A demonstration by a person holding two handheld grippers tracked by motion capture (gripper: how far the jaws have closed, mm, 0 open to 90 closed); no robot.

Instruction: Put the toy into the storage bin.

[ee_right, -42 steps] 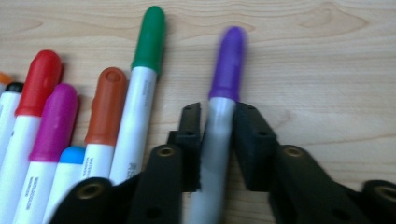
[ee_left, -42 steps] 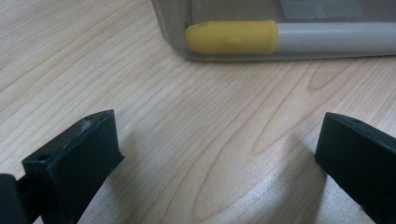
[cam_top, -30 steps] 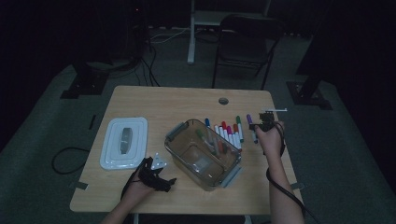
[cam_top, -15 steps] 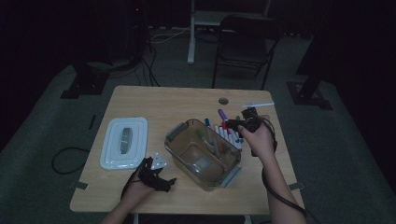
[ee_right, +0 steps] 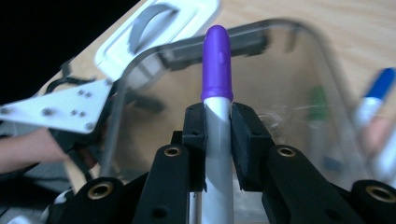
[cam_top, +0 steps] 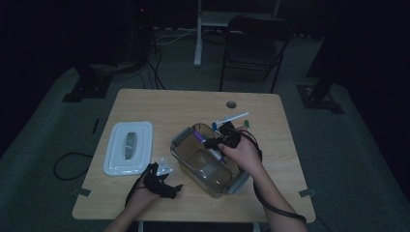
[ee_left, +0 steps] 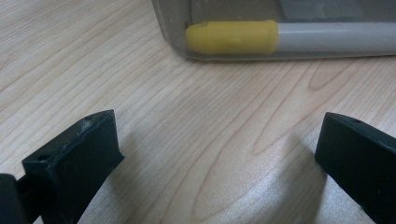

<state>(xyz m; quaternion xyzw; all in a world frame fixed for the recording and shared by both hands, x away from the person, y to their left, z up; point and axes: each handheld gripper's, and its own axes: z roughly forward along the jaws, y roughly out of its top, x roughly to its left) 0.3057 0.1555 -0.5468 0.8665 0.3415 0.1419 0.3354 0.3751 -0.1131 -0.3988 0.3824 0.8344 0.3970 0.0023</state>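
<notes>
Purple-capped marker (ee_right: 216, 65) clamped in right gripper (ee_right: 217, 121) (over clear bin (cam_top: 183, 137)), left gripper (ee_left: 215, 154) wide open, empty.

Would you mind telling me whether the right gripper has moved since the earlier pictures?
Yes. The right gripper, shut on a purple marker, has moved left from beside the table's right edge to over the clear bin.

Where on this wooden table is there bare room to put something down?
The far-left stretch of the light wooden table, beyond the white rectangular lid, is bare, and so is the right edge. It is crowded around the clear plastic bin, where the right gripper holds a purple-capped marker and loose markers lie.
</notes>
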